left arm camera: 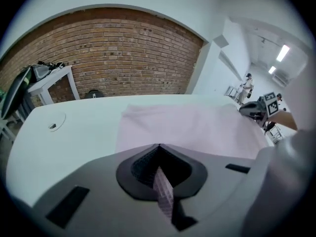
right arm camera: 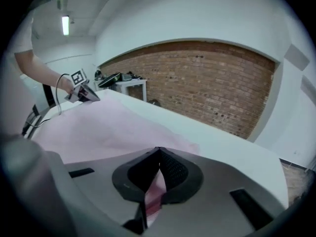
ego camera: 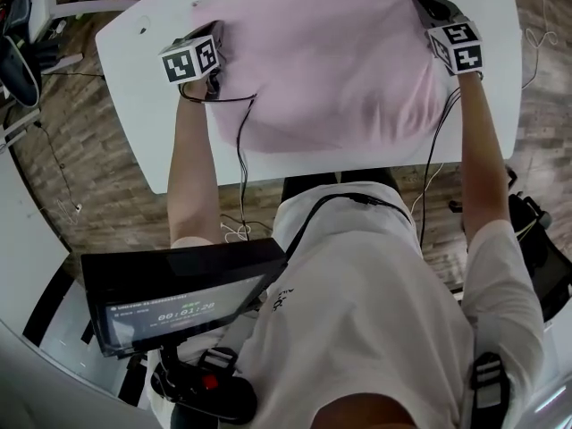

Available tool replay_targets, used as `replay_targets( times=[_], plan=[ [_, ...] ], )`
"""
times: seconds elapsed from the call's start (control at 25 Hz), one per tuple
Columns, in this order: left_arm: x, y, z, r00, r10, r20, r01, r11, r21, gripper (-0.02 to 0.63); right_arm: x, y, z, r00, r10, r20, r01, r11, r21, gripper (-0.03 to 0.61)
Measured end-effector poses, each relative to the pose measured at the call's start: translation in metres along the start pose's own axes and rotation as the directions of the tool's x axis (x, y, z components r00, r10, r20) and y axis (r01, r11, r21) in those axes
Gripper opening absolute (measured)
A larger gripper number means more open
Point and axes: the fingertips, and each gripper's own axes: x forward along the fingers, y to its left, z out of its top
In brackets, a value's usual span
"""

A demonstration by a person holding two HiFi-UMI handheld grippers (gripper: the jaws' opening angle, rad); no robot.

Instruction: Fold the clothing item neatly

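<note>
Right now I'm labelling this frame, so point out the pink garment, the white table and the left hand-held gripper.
pink garment [ego camera: 331, 70]: head view, middle of cloth.
white table [ego camera: 143, 105]: head view, bare left side.
left hand-held gripper [left arm camera: 159, 147]: left gripper view, closed tips.

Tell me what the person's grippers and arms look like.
The left gripper and right gripper have grey bodies with black ribbed pads. Each carries a white cube with black square markers and trails a black cable. The person wears a white short-sleeved shirt.

Screen [ego camera: 183, 307]: timer reads 00:01:20, blurry.
</note>
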Motion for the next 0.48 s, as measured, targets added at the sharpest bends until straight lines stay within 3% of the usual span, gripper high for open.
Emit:
replay_targets(
  times=[0.08, 0.24, 0.48],
  plan=[
    [0.002, 0.007, 0.001, 1.000, 0.026, -0.006, -0.026, 1.000, 0.014, 0.003, 0.011, 0.013, -0.016, 0.997, 0.051, -0.054, -0.052, 0.998, -0.021, 0.003],
    [-0.001, 0.017, 0.000, 0.997, 0.079, 0.000, -0.079, 0.996, 0.049, 0.003, 0.023, 0.006, -0.017, 0.997, -0.009, -0.071, 0.009, 1.000, -0.003, 0.003],
    [-0.041, -0.029, -0.013, 0.996, 0.002, 0.088, -0.003, 1.000, 0.008, 0.003, -0.031, 0.014, -0.016, 1.000, 0.018, 0.018, -0.017, 0.999, -0.048, 0.003]
  ],
)
